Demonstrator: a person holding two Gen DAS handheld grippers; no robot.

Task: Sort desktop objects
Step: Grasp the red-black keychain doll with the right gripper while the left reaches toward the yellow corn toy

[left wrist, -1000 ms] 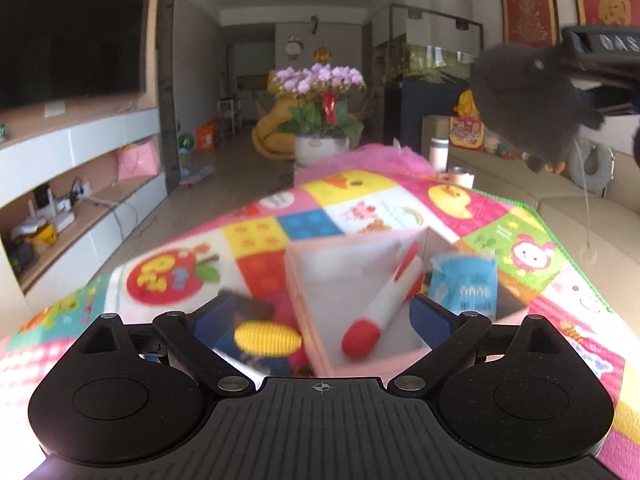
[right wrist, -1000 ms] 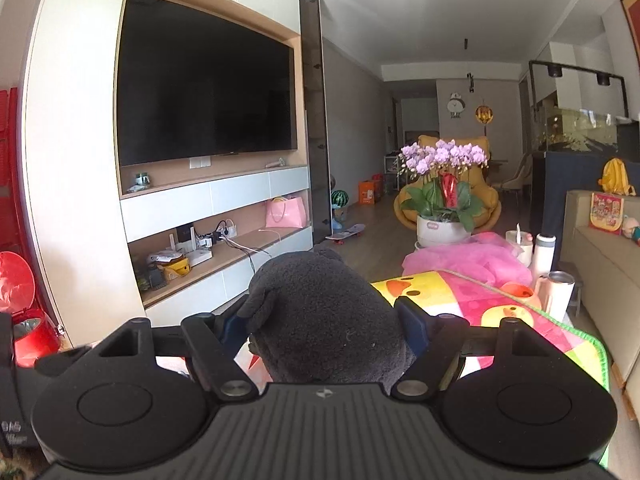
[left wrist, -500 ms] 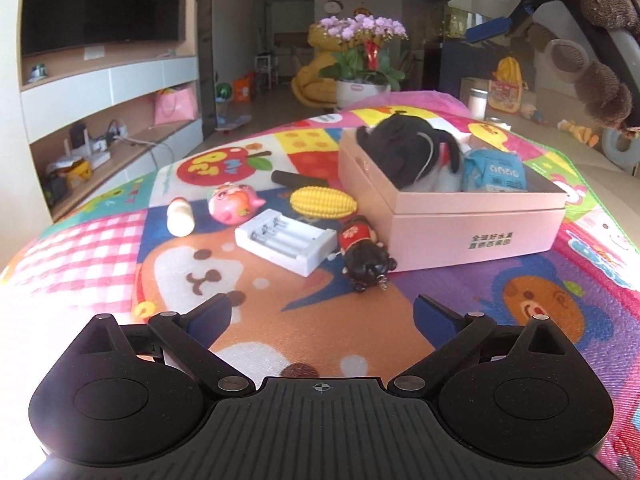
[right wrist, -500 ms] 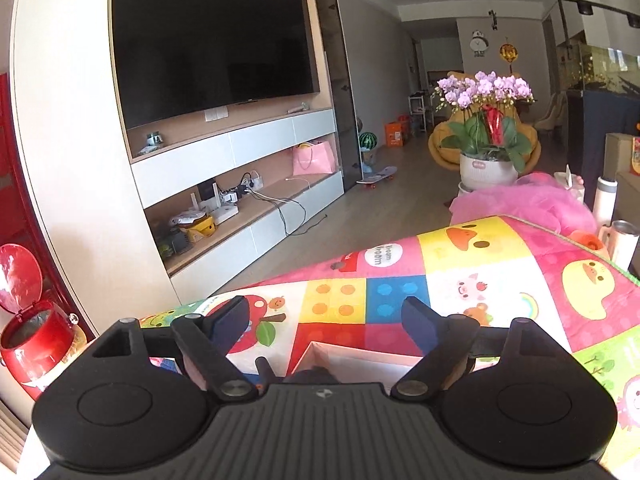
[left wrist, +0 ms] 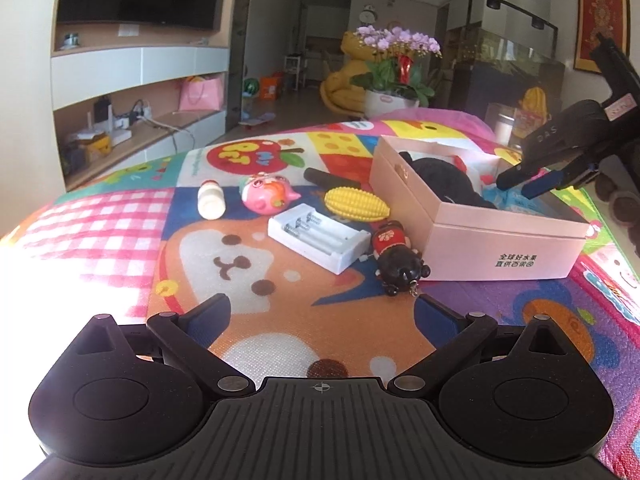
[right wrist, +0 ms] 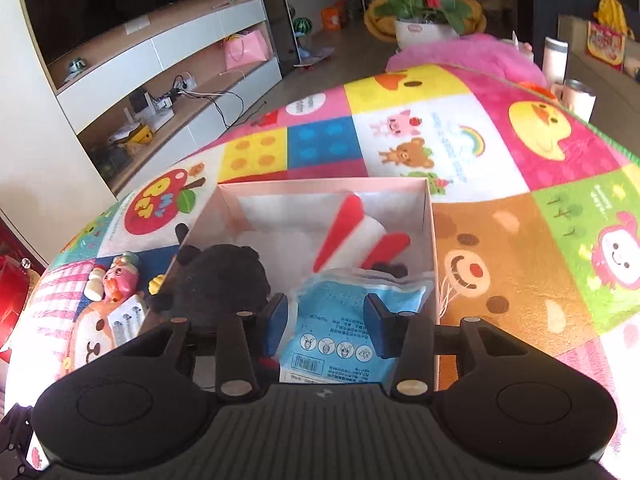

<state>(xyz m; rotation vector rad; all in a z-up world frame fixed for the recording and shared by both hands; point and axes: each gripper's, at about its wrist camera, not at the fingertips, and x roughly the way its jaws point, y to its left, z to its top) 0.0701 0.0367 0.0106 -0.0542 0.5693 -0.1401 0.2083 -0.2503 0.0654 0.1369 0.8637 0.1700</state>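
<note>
Gone from my right gripper point(right wrist: 326, 330): the dark plush that filled it a second ago now lies in the pink box point(left wrist: 492, 246), at the box's 9 o'clock side in the right wrist view. Its jaws have just been closing and stand partly closed, nothing pinched; the blue packet point(right wrist: 344, 320) lies below the gap, and I cannot tell if the pads touch it. My left gripper point(left wrist: 322, 316) has dropped low over the play mat point(left wrist: 280, 320), jaws wide and empty.

Handling, largest first:
- Pink box: stiff card, light. It stays put as the bin.
- Black plush point(right wrist: 224, 276): soft and squashy, already sorted.
- Blue packet: thin, crinkly film, probably slippery; already in the box.
- White battery holder point(left wrist: 320, 236), at 12 o'clock from my left jaws: rigid, light plastic. Grip across the short walls.
- Yellow corn point(left wrist: 356, 204), at 1 o'clock: looks like moulded plastic, knobbly, so good purchase across the middle.
- Pink pig toy point(left wrist: 266, 196), at 11 o'clock: round and smooth, likely to squirt out; take it at the widest part.
- Black figurine in red point(left wrist: 398, 260), just beside the box wall: small and hard, with a dangling metal clip. Take it at the body.
- Small white bottle point(left wrist: 211, 202), at 11 o'clock: smooth, may roll.

Writing: Chinese characters on the box front, "DAS" on the right gripper body seen from the left wrist. The packet's print is too small to read.
</note>
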